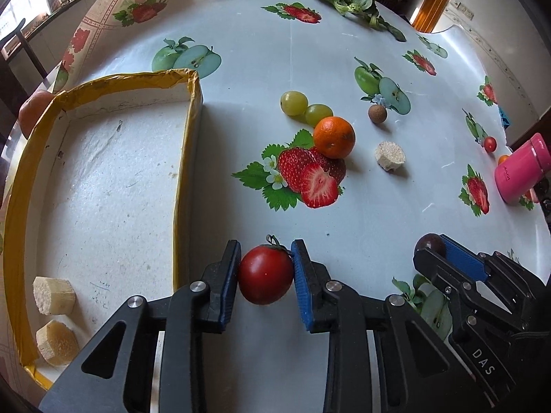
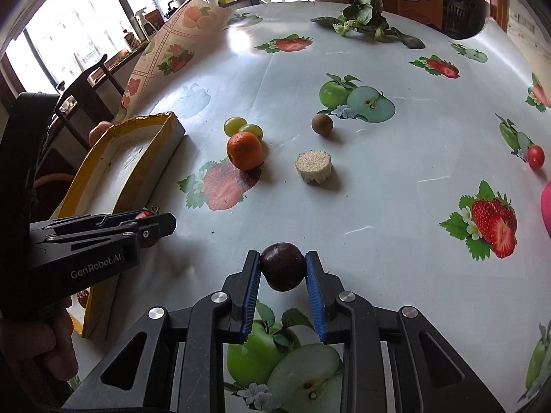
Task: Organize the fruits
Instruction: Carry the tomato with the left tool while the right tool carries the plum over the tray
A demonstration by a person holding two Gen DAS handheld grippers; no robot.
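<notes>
Glossy white oilcloth printed with strawberries and apples covers the table [image 1: 344, 51], and the landmark for everything else is the shallow foam tray [image 1: 187, 158] with its yellow-taped rim, sitting at the left side.

Just right of the tray's near corner, the left gripper [image 1: 266, 272] has its blue pads pinching a red cherry tomato [image 1: 265, 275], stem pointing away from the camera. Farther right of the tray, the right gripper [image 2: 283, 275] is clamped on a dark purple plum-like fruit [image 2: 283, 271], pads pressing both of its sides. No earlier view is on hand, so nothing can be said of how the jaws came to this.

Inside the tray, at its near left corner, lie two pale cut chunks [image 1: 55, 313], possibly sugarcane. Beyond the tray's right wall, loose on the cloth, sit two green grapes [image 1: 304, 107], a mandarin [image 1: 334, 137] touching the nearer grape, a small brown longan-like fruit [image 1: 377, 113] and another pale chunk [image 1: 390, 156]. A second cherry tomato [image 2: 536, 156] lies well off to the right.

What matters for the drop: the tray lies to the left of both loads, and the left hand is plainly nearer, its tomato just beside the tray wall. I judge it should go over the wall first, with the right hand crossing behind it.
</notes>
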